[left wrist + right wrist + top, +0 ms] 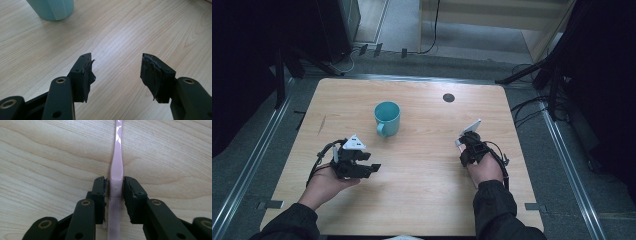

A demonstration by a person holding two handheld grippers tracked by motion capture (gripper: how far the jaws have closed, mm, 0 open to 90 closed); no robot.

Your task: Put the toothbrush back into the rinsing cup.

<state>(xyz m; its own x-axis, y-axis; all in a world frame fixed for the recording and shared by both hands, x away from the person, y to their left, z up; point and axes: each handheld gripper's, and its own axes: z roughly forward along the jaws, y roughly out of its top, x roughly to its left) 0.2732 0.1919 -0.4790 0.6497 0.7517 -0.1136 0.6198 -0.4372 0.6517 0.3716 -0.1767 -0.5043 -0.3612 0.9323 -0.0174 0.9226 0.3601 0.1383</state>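
Observation:
A teal mug [387, 118] stands upright at the table's middle, its handle toward me; its base shows at the top left of the left gripper view [52, 8]. My left gripper [373, 169] [116, 58] hovers low over bare wood in front of the mug, open, with nothing between its jaws. My right gripper [467, 145] [116, 180] points down at the table's right side. It is shut on a slim pink handle [117, 162], like a toothbrush's, which runs away from the jaws close to the wood. The handle's far end is cut off by the frame's edge.
The light wooden table [422, 200] has a round cable hole [448, 97] near its far right. Metal rails [257, 160] run along both sides on the floor. Dark stands and cables [532, 107] surround the table.

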